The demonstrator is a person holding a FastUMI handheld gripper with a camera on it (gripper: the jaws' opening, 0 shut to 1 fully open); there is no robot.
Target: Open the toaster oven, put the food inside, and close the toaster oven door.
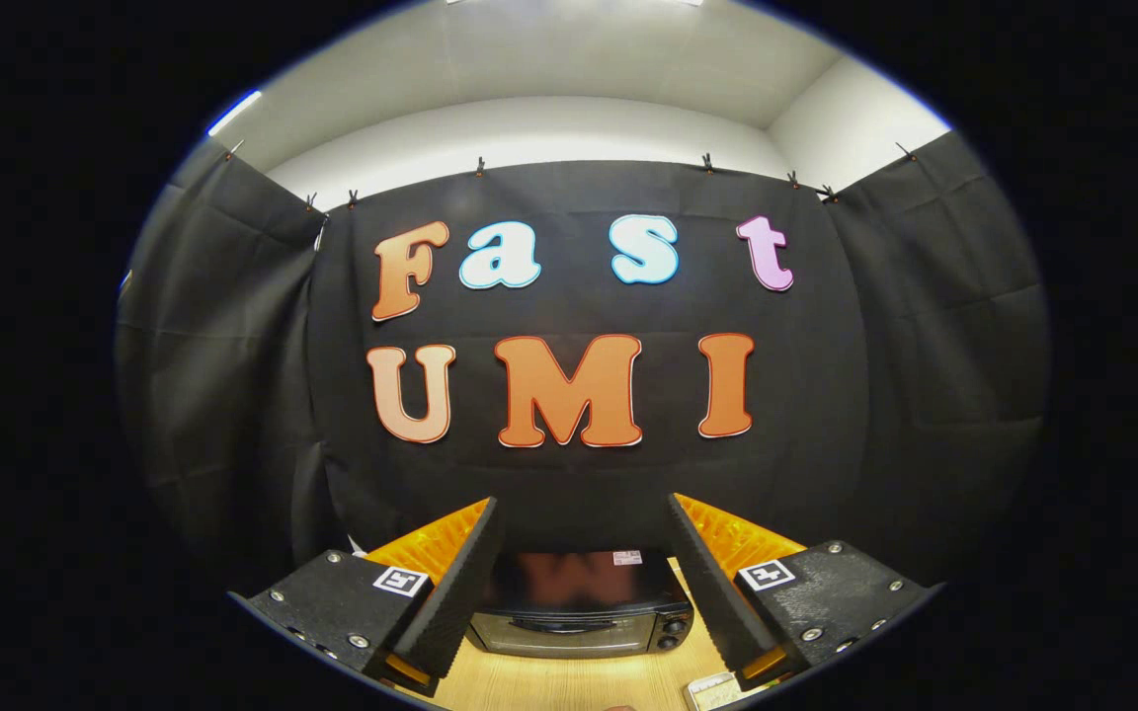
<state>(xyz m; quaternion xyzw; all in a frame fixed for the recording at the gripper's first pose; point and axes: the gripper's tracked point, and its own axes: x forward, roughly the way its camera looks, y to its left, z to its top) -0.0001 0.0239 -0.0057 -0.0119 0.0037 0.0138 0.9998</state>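
The tool (584,583) was held high and level at the bottom centre of the frame, its fingers spread wide apart with nothing between them. Just beside the right finger, at the lower edge, lay a small pale item (712,689), too cropped to identify; possibly the food. Beyond the fingers, framed in the gap, the toaster oven (579,610) stood on the wooden table (569,681) with its door shut. Judged from there, a careless descent could miss the door handle or shove the oven backward, and the open fingers might clip its top.
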